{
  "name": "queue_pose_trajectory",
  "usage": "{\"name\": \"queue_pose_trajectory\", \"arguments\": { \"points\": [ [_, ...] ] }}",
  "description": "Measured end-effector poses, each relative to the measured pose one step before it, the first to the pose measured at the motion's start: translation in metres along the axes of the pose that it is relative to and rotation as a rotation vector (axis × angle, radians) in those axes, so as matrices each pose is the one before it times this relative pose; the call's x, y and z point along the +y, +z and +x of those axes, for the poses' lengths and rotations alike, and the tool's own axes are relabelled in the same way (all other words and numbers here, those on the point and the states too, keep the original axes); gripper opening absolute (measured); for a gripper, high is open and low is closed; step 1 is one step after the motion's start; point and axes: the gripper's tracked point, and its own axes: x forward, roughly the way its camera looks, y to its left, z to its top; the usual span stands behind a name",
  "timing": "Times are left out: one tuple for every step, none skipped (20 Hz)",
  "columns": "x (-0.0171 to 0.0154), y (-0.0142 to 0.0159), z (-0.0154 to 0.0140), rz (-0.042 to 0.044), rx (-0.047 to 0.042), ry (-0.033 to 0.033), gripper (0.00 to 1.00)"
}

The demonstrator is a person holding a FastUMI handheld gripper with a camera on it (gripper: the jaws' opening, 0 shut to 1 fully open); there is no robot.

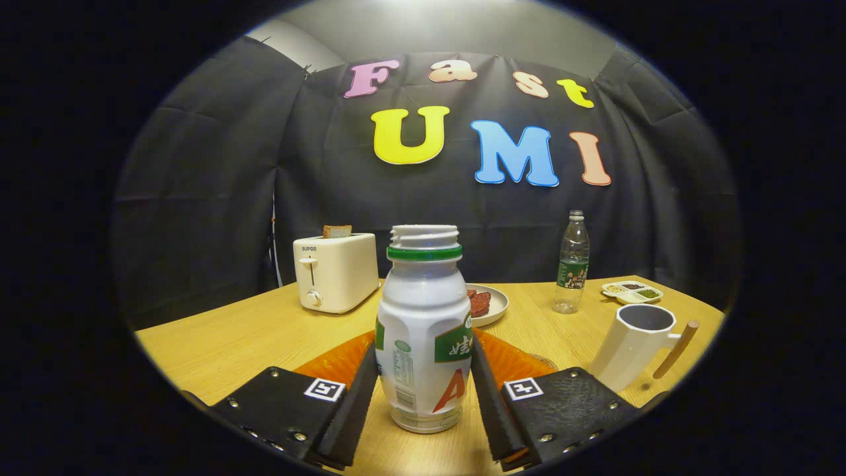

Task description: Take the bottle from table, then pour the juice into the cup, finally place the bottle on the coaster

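Clamping the uncapped juice bottle (423, 330) low on its body, the gripper (423, 390) risks tipping it and spilling short of the cup (636, 344).

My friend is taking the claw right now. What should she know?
Claw: its fingers sit on either side of the bottle, touching or nearly so; I can't tell if they grip it yet.
Bottle: upright on the table, cap off, between the fingers.
Cup: standing beyond the right finger, handle pointing away from the bottle.
Coaster: the orange mat just behind the bottle.
Done: claw lined up on the bottle.
Left: squeeze and lift, pour into the cup, set the bottle on the coaster.
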Motion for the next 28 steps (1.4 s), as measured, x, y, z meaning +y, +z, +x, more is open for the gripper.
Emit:
{"name": "queue_pose_trajectory", "arguments": {
  "points": [
    [-0.00068,0.00117,-0.00115,0.00145,-0.00064,-0.00676,0.7],
    [-0.00095,0.00004,-0.00125,0.0046,-0.00142,-0.00516,0.7],
    [-0.00117,0.00027,0.00032,0.00317,-0.00112,-0.00829,0.7],
    [-0.00305,-0.00106,-0.00187,0.01113,0.00144,-0.00599,0.68],
    [-0.00027,0.001,-0.00011,0.01609,0.00179,0.00186,0.68],
    [-0.00122,0.00173,-0.00061,0.01813,-0.00127,-0.00152,0.68],
    [-0.00271,0.00391,-0.00107,0.01812,-0.00754,-0.00377,0.68],
    [-0.00238,0.00527,-0.00103,0.018,-0.01009,-0.00432,0.68],
    [-0.00305,0.00492,-0.00047,0.01945,-0.00877,-0.00415,0.68],
    [-0.00408,0.00412,0.0001,0.01801,-0.00698,-0.00508,0.68],
    [-0.00432,0.00473,0.00092,0.01595,-0.00866,-0.00566,0.68],
    [-0.00465,0.00379,0.00058,0.01686,-0.0063,-0.00494,0.68],
    [-0.00495,0.00235,0.00071,0.0217,-0.00104,-0.00598,0.68],
    [-0.00439,0.00123,0.00126,0.02589,0.00052,-0.00359,0.68],
    [-0.00376,0.00151,0.00028,0.03058,0.00278,-0.00259,0.68],
    [-0.0024,-0.00061,0.00075,0.03135,0.00485,-0.00153,0.68],
    [-0.00139,0.00104,0.0011,0.03019,0.00627,0.0018,0.68],
    [-0.00217,0.00032,0.00033,0.02963,0.00509,-0.00117,0.68],
    [-0.00195,0.00015,0.00133,0.02536,0.00503,-0.00088,0.68],
    [-0.00182,-0.00058,0.00076,0.0215,0.00541,-0.00269,0.67],
    [-0.00185,0.00084,-0.00009,0.01548,0.00328,-0.00153,0.68],
    [-0.00134,-0.00131,-0.00036,0.01413,0.00357,-0.00317,0.68],
    [-0.00164,0.00096,-0.00021,0.01632,0.00307,-0.00137,0.68],
    [-0.00051,0.00085,-0.00031,0.02005,-0.00003,0.00022,0.67],
    [-0.00072,0.00233,-0.00022,0.02715,-0.00298,0.00275,0.67],
    [-0.00035,0.00171,0.00011,0.03302,-0.00506,0.00687,0.67],
    [-0.00025,0.0026,0.00001,0.03567,-0.00494,0.00584,0.68],
    [-0.0011,0.00245,0.00006,0.03303,-0.00709,0.00333,0.67]
  ]
}}
